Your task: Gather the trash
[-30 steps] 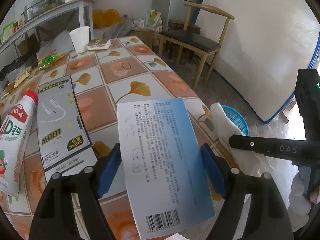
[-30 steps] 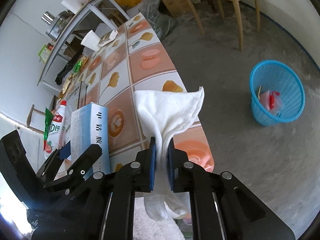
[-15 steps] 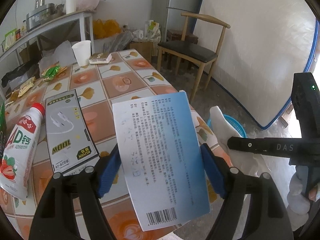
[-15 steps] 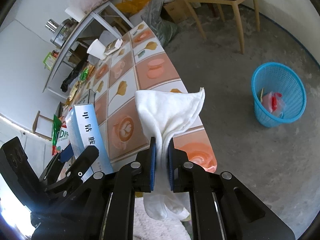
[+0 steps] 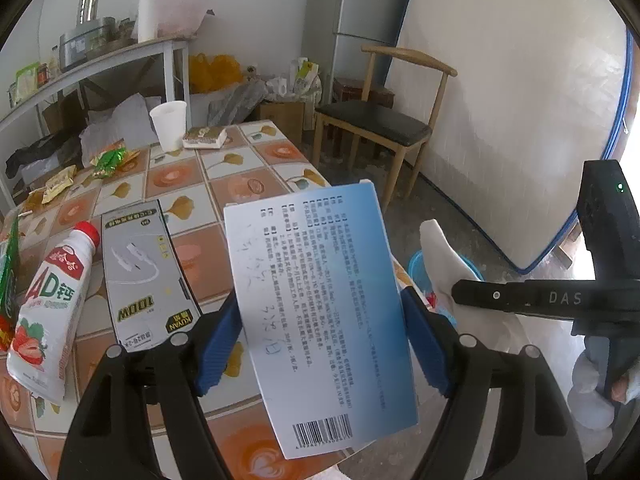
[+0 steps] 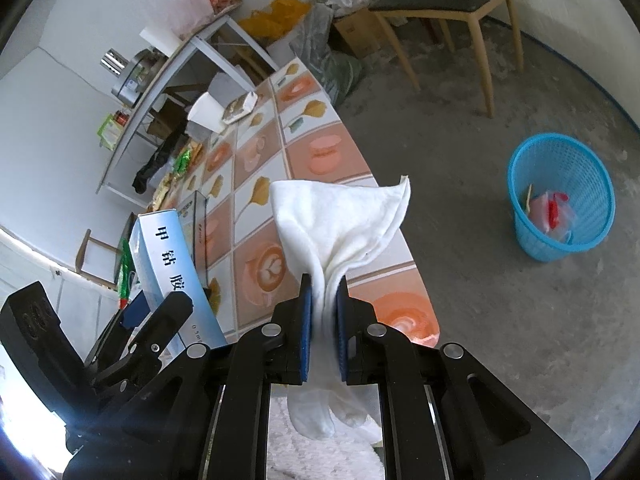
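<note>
Rising off the counter (image 5: 256,152), the blue carton (image 5: 320,312) is hanging clamped across the wide-set left gripper (image 5: 320,344) while the right gripper (image 6: 322,320) is pinching a white cloth (image 6: 340,220), so next is probably carrying both over to the blue basket (image 6: 560,184) on the floor.

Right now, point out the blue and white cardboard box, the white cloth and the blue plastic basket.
blue and white cardboard box (image 5: 320,312), left wrist view, printed face.
white cloth (image 6: 344,220), right wrist view, spread upper part.
blue plastic basket (image 6: 524,232), right wrist view, mesh wall.
</note>
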